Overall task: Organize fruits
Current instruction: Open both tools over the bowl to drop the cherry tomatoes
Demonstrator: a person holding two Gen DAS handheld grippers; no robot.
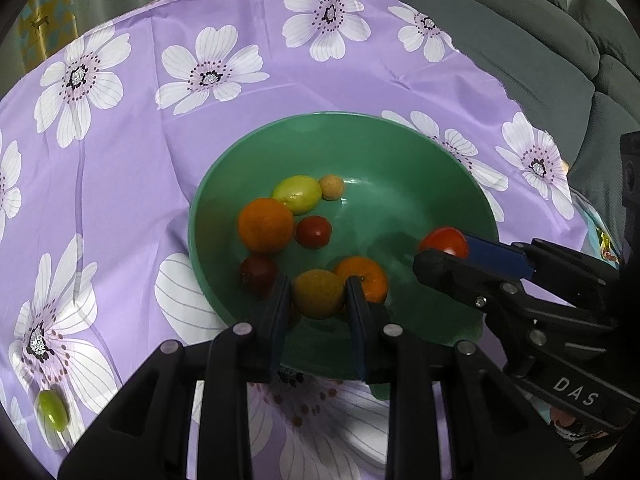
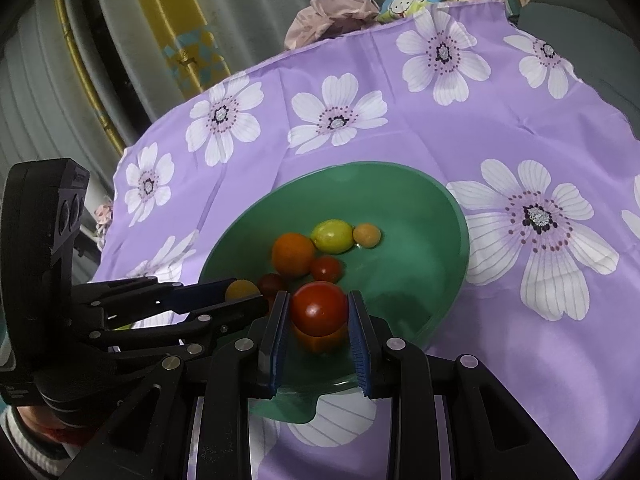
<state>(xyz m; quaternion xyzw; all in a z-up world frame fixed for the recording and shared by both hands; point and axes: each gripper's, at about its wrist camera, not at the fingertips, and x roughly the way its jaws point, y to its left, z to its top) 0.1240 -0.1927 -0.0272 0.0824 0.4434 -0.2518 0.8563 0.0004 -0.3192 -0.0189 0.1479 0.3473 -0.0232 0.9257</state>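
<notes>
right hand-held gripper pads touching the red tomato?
Touching. The right wrist view shows the red tomato filling the gap of the right hand-held gripper, both blue pads against its sides, above the green bowl.

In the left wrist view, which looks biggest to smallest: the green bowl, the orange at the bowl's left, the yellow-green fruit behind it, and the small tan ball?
1. green bowl
2. orange
3. yellow-green fruit, slightly smaller
4. tan ball

All lie similarly far away, so the ranking seems fair.

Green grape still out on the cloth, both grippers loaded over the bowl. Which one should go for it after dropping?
Left, probably. The green grape lies on the cloth on the left gripper's own side. The right gripper hangs across the green bowl from it.
</notes>
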